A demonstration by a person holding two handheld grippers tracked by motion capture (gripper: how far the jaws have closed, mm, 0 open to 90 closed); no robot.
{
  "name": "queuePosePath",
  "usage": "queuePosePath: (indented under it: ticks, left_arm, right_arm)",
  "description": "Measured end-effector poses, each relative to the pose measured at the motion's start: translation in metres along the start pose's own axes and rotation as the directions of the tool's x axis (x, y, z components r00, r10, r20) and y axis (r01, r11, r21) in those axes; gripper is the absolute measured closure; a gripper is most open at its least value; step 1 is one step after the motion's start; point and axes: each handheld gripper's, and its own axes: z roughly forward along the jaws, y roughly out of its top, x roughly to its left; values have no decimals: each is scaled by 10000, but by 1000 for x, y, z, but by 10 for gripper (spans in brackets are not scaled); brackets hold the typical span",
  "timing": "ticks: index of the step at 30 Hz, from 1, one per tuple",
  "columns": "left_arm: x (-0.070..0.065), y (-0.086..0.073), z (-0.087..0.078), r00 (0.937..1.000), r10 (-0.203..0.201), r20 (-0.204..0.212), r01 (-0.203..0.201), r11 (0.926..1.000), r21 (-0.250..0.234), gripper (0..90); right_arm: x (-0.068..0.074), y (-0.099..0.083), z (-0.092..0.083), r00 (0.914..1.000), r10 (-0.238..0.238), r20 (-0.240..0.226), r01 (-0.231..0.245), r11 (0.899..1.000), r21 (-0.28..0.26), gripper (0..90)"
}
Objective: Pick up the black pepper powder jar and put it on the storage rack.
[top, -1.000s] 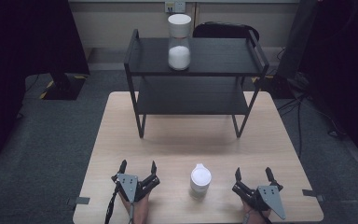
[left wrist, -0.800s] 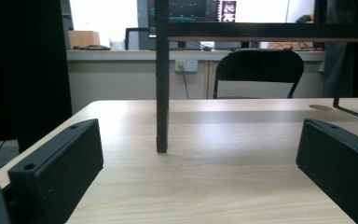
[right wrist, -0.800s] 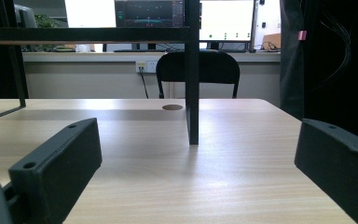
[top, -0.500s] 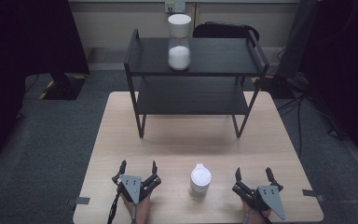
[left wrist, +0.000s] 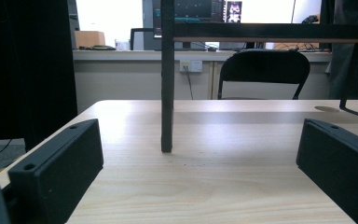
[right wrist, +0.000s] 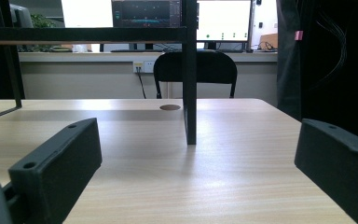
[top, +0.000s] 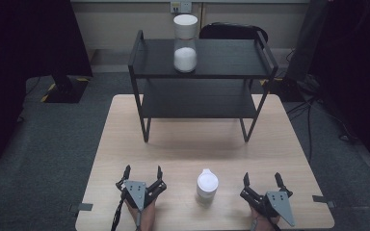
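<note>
White jar (top: 207, 185) stands on wooden table (top: 183, 154) between open left claw (top: 142, 173) and open right claw (top: 261, 181).

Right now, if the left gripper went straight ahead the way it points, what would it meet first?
Probably the front left leg of the black metal two-tier shelf rack. In the left gripper view that leg stands between the open fingers of the left gripper, with bare light wooden table before it. Depth is hard to judge.
</note>
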Motion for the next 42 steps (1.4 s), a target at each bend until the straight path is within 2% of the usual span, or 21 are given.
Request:
queuePosePath:
  ticks: [13,20,26,28,30,32,35,37,40,42]
  left_arm:
    - [0,0,0,10000,0,-13,0,10000,0,0]
    - [0,0,0,10000,-4,-7,4,10000,3,0]
    - [0,0,0,10000,-2,-8,2,10000,3,0]
    - [0,0,0,10000,-1,-7,1,10000,3,0]
    - [0,0,0,10000,-2,-8,2,10000,5,0]
    - [0,0,0,10000,0,-7,0,10000,3,0]
    - [0,0,0,10000,0,-10,0,10000,7,0]
    - [0,0,0,10000,1,-9,0,10000,6,0]
    - [0,0,0,10000,-3,-10,3,10000,4,0]
    - [0,0,0,10000,-12,-8,12,10000,3,0]
  right_arm:
    - [0,0,0,10000,-7,27,7,10000,-9,0]
    - [3,0,-2,9996,-236,150,237,9997,-58,0]
    - [-4,12,-3,9982,56,-600,-77,9993,-358,0]
    - [-4,19,-5,9942,157,-1062,-214,9983,-533,2]
    - [-5,31,-8,9884,296,-1493,-349,9988,-336,28]
    - [-3,38,-8,9771,337,-2100,-445,9979,-468,27]
    - [7,48,-10,9620,231,-2722,-410,9973,-601,23]
    - [12,52,-10,9530,305,-3016,-503,9970,-580,23]
    - [23,57,-10,9442,320,-3277,-501,9976,-471,23]
    - [35,56,-13,9467,218,-3215,-404,9979,-512,24]
